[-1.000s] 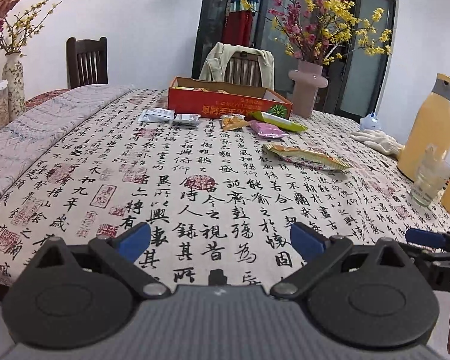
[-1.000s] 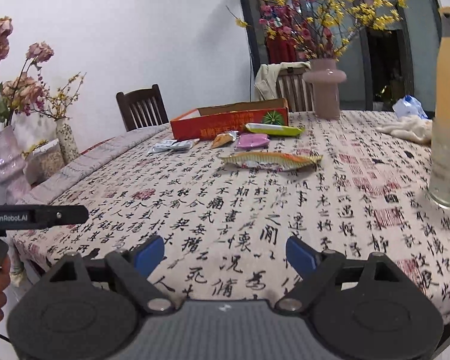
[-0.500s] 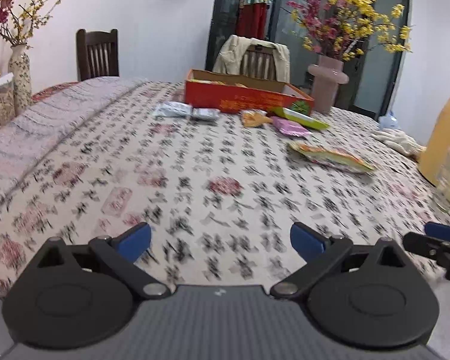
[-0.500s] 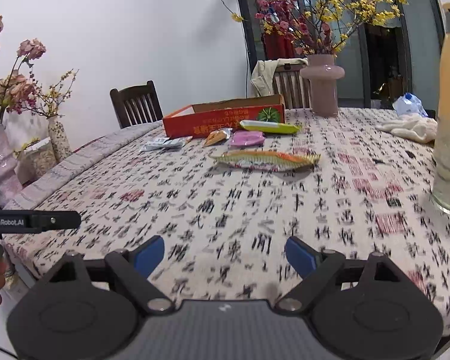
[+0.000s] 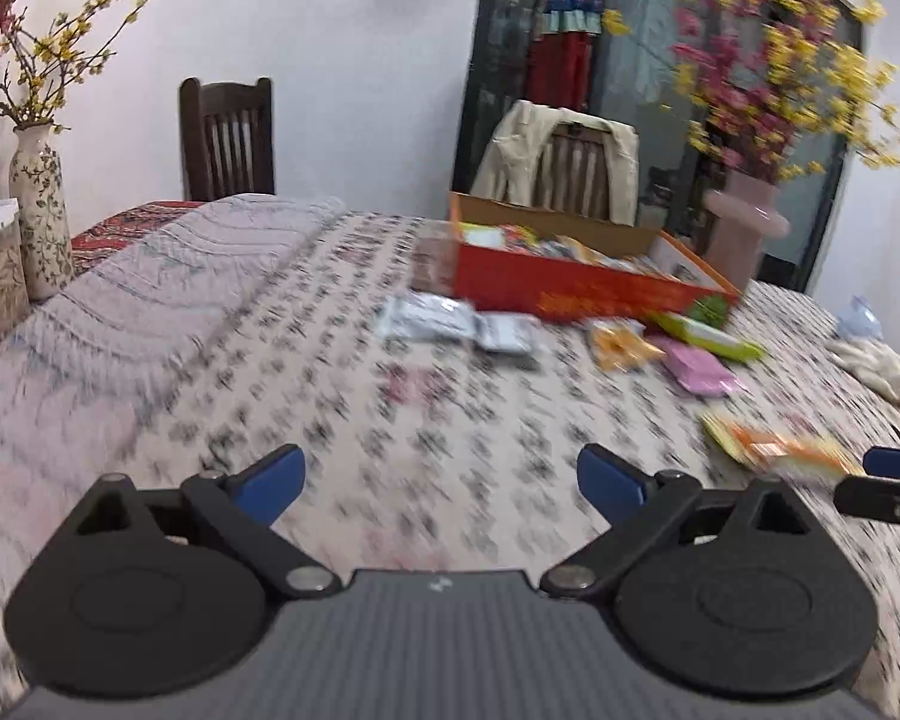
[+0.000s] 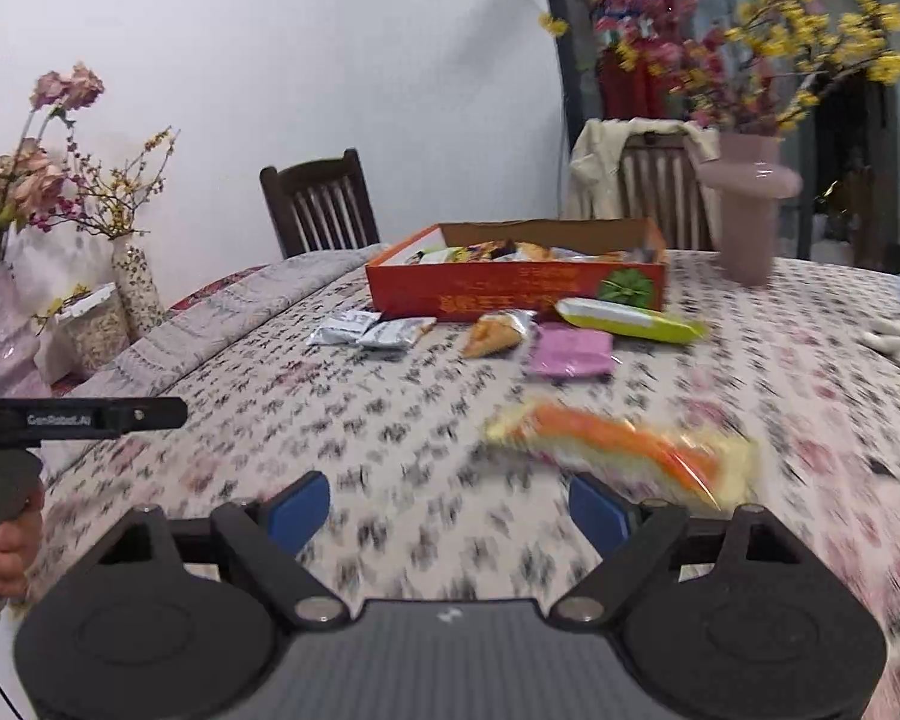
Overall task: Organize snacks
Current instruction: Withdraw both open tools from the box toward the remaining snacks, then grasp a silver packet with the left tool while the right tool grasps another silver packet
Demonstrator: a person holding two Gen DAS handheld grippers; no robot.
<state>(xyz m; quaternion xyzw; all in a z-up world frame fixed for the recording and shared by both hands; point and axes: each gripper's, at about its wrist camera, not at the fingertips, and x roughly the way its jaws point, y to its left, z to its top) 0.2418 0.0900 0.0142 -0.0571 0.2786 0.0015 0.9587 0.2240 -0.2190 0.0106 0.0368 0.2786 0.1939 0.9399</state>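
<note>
A red snack box (image 5: 576,282) (image 6: 510,288) stands at the far side of the table, holding several packets. Loose snacks lie in front of it: two silver packets (image 5: 456,324) (image 6: 372,330), an orange packet (image 5: 618,345) (image 6: 498,330), a pink packet (image 5: 699,369) (image 6: 570,351), a green-yellow packet (image 5: 708,330) (image 6: 627,321) and a long orange-yellow packet (image 5: 774,444) (image 6: 618,444). My left gripper (image 5: 441,483) is open and empty above the cloth. My right gripper (image 6: 450,510) is open and empty, its right finger just short of the long packet.
A pink vase of flowers (image 5: 744,234) (image 6: 750,204) stands right of the box. Two wooden chairs (image 5: 228,138) (image 6: 318,204) stand behind the table, one draped with a jacket. A white cloth (image 5: 870,360) lies at the right. Vases (image 5: 39,210) stand left.
Both grippers have moved forward over the table toward the snacks; the box and packets look larger and nearer. The jaws stay open and empty.
</note>
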